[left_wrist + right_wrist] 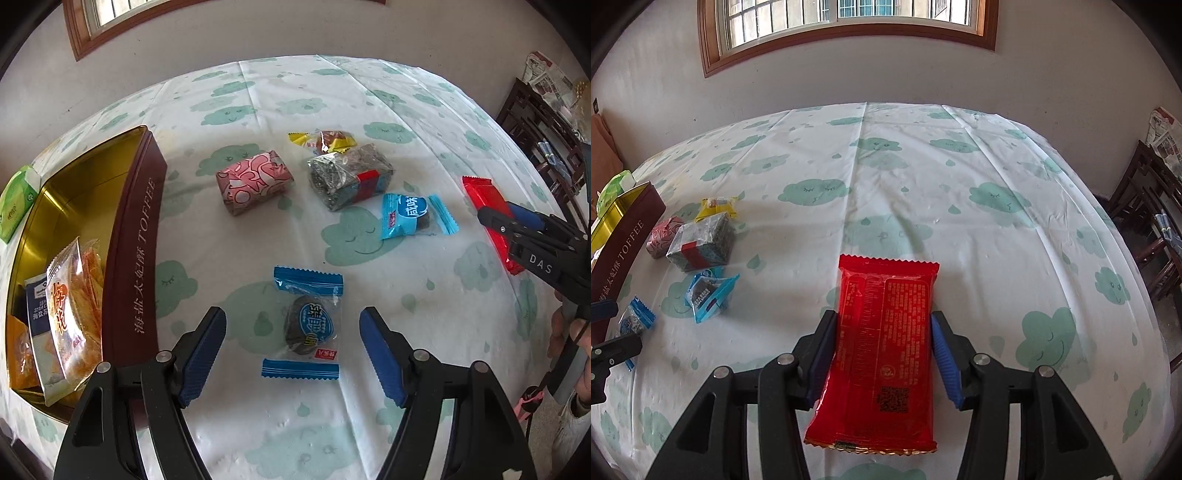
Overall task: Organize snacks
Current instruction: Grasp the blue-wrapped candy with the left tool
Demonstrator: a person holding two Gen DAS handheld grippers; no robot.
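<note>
Left wrist view: your left gripper [293, 354] straddles the blue candy [308, 325], pads apart, untouched; your right gripper [882, 354] flanks the red packet [882, 354] on the tablecloth [960, 206], right pad clear.

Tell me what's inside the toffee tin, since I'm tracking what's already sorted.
The tin holds an orange snack bag, a white-and-navy cracker packet and a yellow packet. Anything beneath them is covered.
</note>
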